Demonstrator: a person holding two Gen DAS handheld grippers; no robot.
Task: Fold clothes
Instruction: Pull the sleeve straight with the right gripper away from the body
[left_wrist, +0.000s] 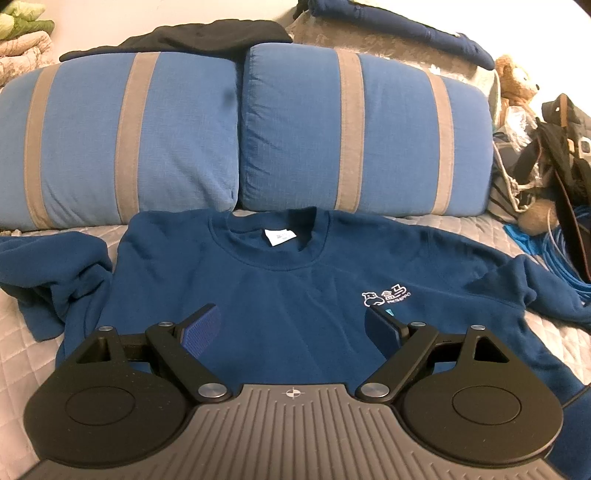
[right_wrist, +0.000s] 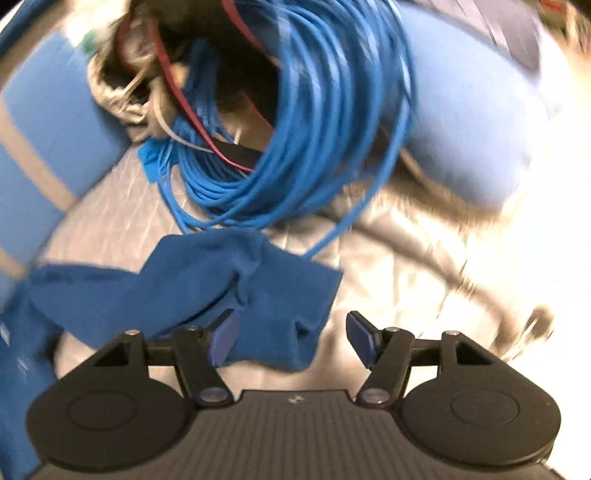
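Left gripper (left_wrist: 293, 326) is hovering over the chest of the sweatshirt (left_wrist: 295, 280), fingers spread wide, nothing between them, not clearly touching the fabric. Right gripper (right_wrist: 291, 338) is also spread wide, hanging right at the sleeve cuff (right_wrist: 266, 295); its left pad (right_wrist: 223, 338) is sitting against or just over the cuff fabric, other pad is over bare quilt (right_wrist: 388, 266). View is motion-blurred, so contact is probably light, cannot confirm a pinch.

Sweatshirt is lying front up and flat on the quilt, collar toward the two striped pillows (left_wrist: 236, 133), logo (left_wrist: 386, 295) on the chest facing up. One sleeve is bunching in a heap at the far side from the logo; the other is stretching out past the logo toward the blue cable coil (right_wrist: 295, 122).

Judgement: the right one is lining up on that cuff for a sleeve fold. To do it well, centre the cuff between the pads, bite both layers at the hem, lift low and carry it across the chest toward the logo, keeping clear of the cable loop trailing just beside the cuff. The left one should be pressing down on the chest so the body is not sliding.
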